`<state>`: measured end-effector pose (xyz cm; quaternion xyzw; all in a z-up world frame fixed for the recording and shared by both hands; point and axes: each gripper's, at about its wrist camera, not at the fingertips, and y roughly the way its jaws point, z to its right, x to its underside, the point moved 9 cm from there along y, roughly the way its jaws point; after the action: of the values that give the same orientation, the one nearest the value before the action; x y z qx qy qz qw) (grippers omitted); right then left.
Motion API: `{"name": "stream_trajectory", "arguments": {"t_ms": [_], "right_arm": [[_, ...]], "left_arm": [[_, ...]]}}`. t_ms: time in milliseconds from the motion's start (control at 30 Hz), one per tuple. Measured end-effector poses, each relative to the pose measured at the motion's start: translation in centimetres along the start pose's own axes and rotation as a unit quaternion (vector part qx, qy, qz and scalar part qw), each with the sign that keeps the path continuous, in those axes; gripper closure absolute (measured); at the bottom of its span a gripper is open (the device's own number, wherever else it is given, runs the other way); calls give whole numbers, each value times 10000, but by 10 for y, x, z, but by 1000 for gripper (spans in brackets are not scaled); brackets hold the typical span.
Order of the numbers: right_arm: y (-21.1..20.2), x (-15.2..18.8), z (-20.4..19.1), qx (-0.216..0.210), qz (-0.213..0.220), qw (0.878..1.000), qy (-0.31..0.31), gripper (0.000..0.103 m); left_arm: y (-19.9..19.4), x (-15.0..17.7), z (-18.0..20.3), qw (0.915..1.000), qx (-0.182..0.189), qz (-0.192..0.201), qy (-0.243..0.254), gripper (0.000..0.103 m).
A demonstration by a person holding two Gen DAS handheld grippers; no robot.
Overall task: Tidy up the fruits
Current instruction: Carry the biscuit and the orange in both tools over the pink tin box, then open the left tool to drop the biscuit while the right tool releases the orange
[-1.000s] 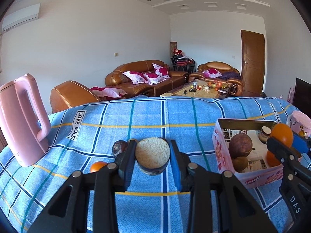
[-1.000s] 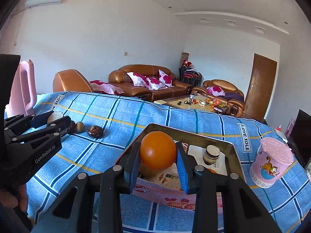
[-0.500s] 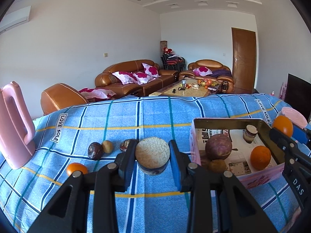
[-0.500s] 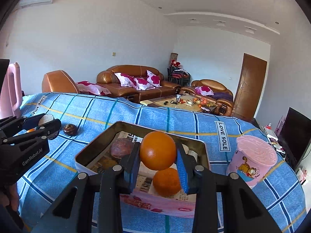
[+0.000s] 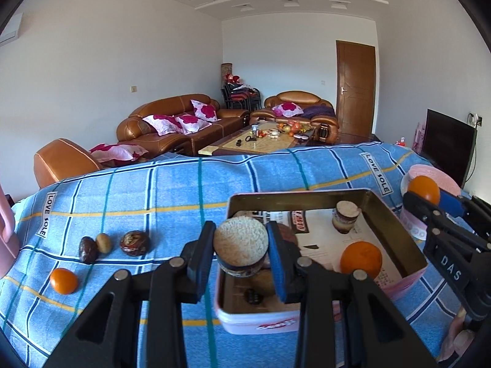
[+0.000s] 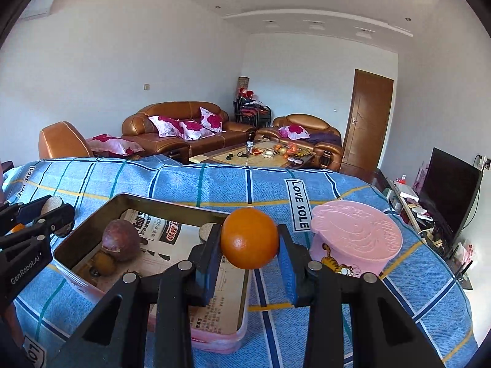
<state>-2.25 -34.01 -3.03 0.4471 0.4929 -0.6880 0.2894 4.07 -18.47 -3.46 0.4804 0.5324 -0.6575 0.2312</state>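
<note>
A box [image 5: 396, 227] sat on the cloth [image 5: 172, 190], right of centre. In it lay an orange [image 5: 361, 259] near the right wall, a jar [image 5: 346, 220] at the far side and a round fruit [image 6: 120, 244] at the left. Left of the box, on the cloth, lay three small fruits [image 5: 135, 243] in a row, with another orange [image 5: 63, 281] nearer. A tub [image 6: 356, 242] stood right of the box. A sofa [image 5: 181, 125] stood far behind.

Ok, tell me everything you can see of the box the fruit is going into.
The box is a shallow open rectangular tin, pink outside with a red logo, dull gold inside, lined with printed paper. It sits flat on the blue checked cloth. Inside lie an orange, a cut fruit half, a large purplish-brown fruit and a smaller brown one. The left hand-held gripper holds another cut half above its near end.
</note>
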Motion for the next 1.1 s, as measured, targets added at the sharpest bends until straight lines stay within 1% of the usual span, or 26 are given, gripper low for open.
{"name": "stream_trajectory", "arguments": {"t_ms": [100, 233, 333, 467, 533, 633, 833, 967, 1000, 1033, 1100], "right_arm": [[6, 2, 1, -87, -134, 9998, 84, 66], [13, 4, -2, -266, -288, 9991, 132, 66], [20, 5, -5, -368, -401, 9984, 147, 66], [33, 8, -10, -640, -644, 9957, 194, 66], [36, 9, -14, -771, -718, 9943, 189, 66], [41, 12, -21, -932, -821, 9922, 130, 66], [48, 17, -24, -1325, -1017, 9853, 355, 66], [48, 18, -24, -1386, -1040, 9840, 420, 65], [49, 18, -24, -1424, -1058, 9831, 458, 65], [49, 18, -24, -1473, -1073, 9820, 505, 65], [48, 19, -23, -1557, -1071, 9802, 591, 65]], "left_arm": [[8, -1, 20, 9998, 165, -111, 76, 67], [18, -1, 36, 9989, 353, -289, 44, 67], [25, 1, 43, 9979, 453, -454, 51, 67], [26, 3, 46, 9970, 545, -544, 82, 67], [28, 4, 48, 9966, 561, -601, 111, 65], [30, 4, 48, 9963, 544, -659, 92, 66], [30, 4, 43, 9968, 465, -648, 12, 63], [29, 3, 33, 9976, 301, -601, -166, 47], [29, 3, 31, 9977, 266, -585, -210, 42], [28, 2, 29, 9979, 211, -559, -246, 40], [24, 1, 25, 9983, 142, -476, -302, 31]]}}
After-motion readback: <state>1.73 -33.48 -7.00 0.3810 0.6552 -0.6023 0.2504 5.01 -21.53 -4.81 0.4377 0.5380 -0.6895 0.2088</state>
